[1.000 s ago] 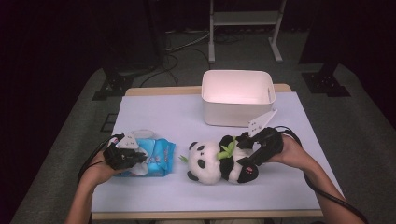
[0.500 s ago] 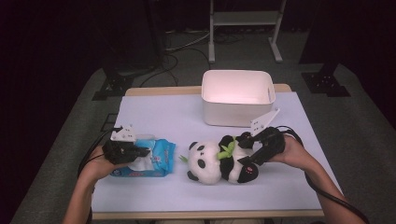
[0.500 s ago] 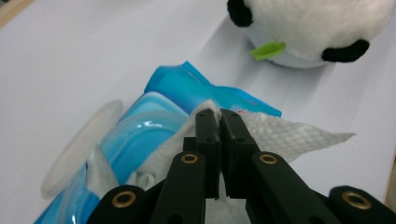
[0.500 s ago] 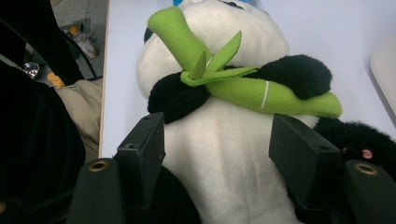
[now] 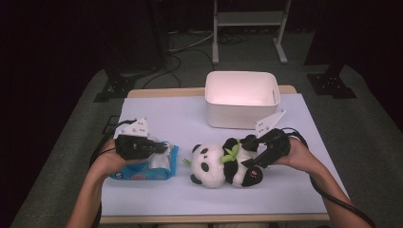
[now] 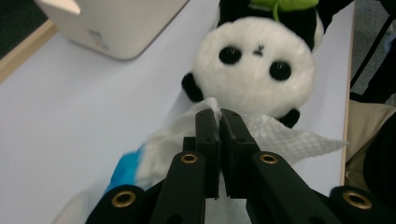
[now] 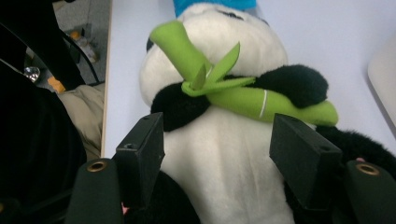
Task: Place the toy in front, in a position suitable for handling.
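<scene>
High view findings: compared with the frame half a second earlier, the left gripper [image 5: 159,148] has shifted slightly toward the plush panda [image 5: 223,165], and more white wipe [image 5: 159,161] stands above the blue wet-wipe pack [image 5: 142,173]. The right gripper [image 5: 249,152] and the panda are unchanged in position.

Writing: print on the pack and a small mark on the side of the white storage bin [image 5: 241,97] are present but too blurred to read.

Left hand [image 5: 108,160]: it reaches in from the bottom left, gripper levelled low over the pack and pointed at the panda. In the left gripper view the fingers [image 6: 208,135] are pressed together on the wipe [image 6: 280,135], which is drawn up out of the pack; the panda's face [image 6: 254,70] lies just beyond.

Right hand [image 5: 297,154]: it comes in from the lower right, gripper angled toward the panda's body. In the right gripper view the fingers [image 7: 142,151] stand spread wide, one on each side of the panda's white belly [image 7: 219,154], below the green bamboo stalk [image 7: 252,100] held in its arms; contact cannot be confirmed.

Location: pack at the front left of the white surface [image 5: 166,114], panda lying at front centre, bin behind it.
</scene>
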